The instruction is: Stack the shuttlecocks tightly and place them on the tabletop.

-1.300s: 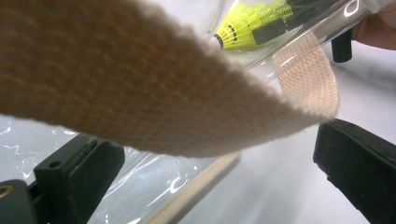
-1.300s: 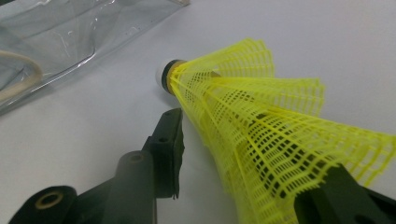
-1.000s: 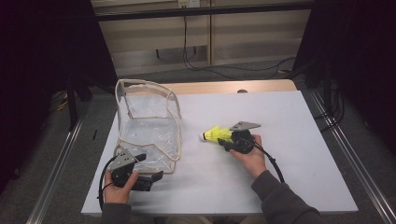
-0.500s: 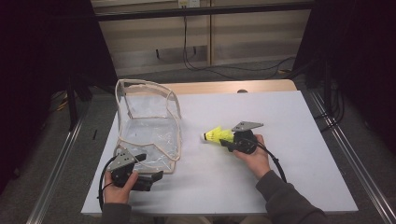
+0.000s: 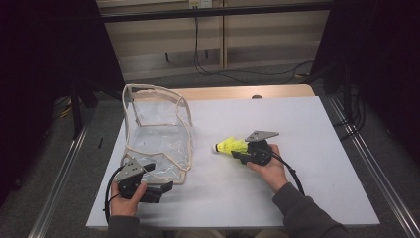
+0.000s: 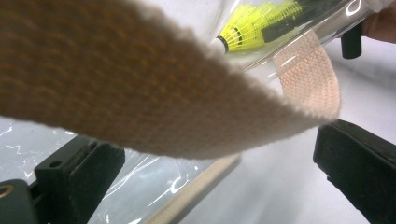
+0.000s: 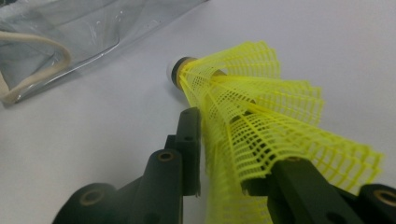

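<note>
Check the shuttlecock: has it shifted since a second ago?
No. In the high view the shuttlecock, held by the right gripper, sits as far right of the clear bag as before.

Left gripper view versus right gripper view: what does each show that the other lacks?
Left gripper view: a woven strap crossing between the left gripper's open jaws. Right gripper view: the right gripper pinching the shuttlecock's mesh skirt, its jaws having just been opening a little with the skirt between them. Both: the yellow shuttlecock, the clear bag and the white table.
</note>
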`<control>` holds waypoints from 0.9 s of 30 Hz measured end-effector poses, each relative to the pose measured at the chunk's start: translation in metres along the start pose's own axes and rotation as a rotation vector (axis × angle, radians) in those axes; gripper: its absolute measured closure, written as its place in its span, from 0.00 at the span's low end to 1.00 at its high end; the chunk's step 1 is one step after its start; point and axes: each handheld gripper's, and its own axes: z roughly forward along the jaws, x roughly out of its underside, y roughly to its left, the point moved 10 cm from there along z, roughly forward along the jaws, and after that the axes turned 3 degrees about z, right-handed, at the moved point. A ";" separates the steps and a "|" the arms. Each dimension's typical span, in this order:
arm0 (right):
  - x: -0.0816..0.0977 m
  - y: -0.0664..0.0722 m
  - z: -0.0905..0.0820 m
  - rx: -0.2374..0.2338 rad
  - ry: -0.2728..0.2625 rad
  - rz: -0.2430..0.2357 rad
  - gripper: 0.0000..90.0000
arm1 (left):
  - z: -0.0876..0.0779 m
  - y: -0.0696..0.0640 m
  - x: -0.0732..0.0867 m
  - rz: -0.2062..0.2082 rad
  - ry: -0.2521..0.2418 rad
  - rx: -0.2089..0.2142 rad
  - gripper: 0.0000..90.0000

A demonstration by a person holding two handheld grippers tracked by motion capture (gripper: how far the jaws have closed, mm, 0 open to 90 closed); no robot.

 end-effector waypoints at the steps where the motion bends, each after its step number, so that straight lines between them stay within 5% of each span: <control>1: 0.000 0.000 0.000 0.002 0.000 -0.006 0.76 | 0.000 0.000 0.000 -0.003 -0.003 0.000 0.02; 12: -0.006 -0.002 0.008 0.062 -0.023 0.008 0.65 | 0.000 0.000 0.000 -0.001 -0.001 0.001 0.02; 19: -0.008 -0.008 0.013 0.116 -0.021 0.003 0.78 | 0.000 0.000 0.000 -0.001 0.000 0.000 0.02; 27: -0.011 -0.008 0.016 0.116 0.001 -0.008 0.87 | 0.000 0.000 0.000 -0.006 -0.006 0.000 0.02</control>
